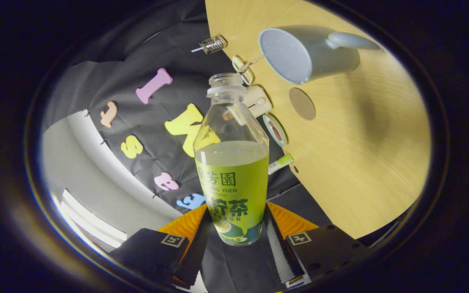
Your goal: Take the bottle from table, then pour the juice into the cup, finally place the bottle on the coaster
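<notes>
A clear plastic bottle (233,162) with a green label and no cap sits between my fingers, about half full of pale green juice. My gripper (234,228) is shut on the bottle's lower part, one finger pressing each side. The bottle is lifted off the wooden table (360,154) and the whole view is rolled, so the table stands tilted on the right. A grey cup (307,53) with a handle stands on the table beyond the bottle's mouth, its opening facing me. A round brown coaster (302,103) lies flat on the table just before the cup.
Along the table's far edge by the booth wall lie small items: a wire mesh piece (212,44), a cream block (258,101), an oval dish (275,130) and a small green-and-white tube (281,163). A pale wall (84,179) shows beyond the cloth.
</notes>
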Demonstrator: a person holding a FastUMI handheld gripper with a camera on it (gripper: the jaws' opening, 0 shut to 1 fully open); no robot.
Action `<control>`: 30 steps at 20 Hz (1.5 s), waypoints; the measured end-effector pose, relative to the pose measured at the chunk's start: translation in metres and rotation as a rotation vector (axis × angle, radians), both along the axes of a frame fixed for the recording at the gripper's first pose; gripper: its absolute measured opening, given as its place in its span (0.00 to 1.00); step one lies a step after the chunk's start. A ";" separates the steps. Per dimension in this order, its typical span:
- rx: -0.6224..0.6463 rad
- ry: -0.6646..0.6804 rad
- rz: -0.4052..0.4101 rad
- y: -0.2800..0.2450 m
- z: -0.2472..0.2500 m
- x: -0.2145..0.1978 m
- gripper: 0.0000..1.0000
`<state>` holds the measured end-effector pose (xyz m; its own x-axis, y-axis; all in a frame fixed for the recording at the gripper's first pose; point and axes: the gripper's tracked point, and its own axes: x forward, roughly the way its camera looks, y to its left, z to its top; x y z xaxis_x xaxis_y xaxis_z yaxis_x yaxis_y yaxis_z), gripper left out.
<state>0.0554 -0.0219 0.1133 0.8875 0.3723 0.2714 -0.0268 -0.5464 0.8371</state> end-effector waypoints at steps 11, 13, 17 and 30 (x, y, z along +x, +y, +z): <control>-0.009 0.019 -0.015 -0.007 -0.004 0.007 0.77; -0.017 0.025 -0.022 -0.007 -0.006 0.006 0.77; -0.037 0.026 -0.018 -0.002 -0.007 0.008 0.77; -0.133 0.033 -0.032 0.003 -0.018 0.009 0.77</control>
<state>0.0643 -0.0193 0.0955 0.9074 0.3740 0.1917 -0.0136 -0.4296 0.9029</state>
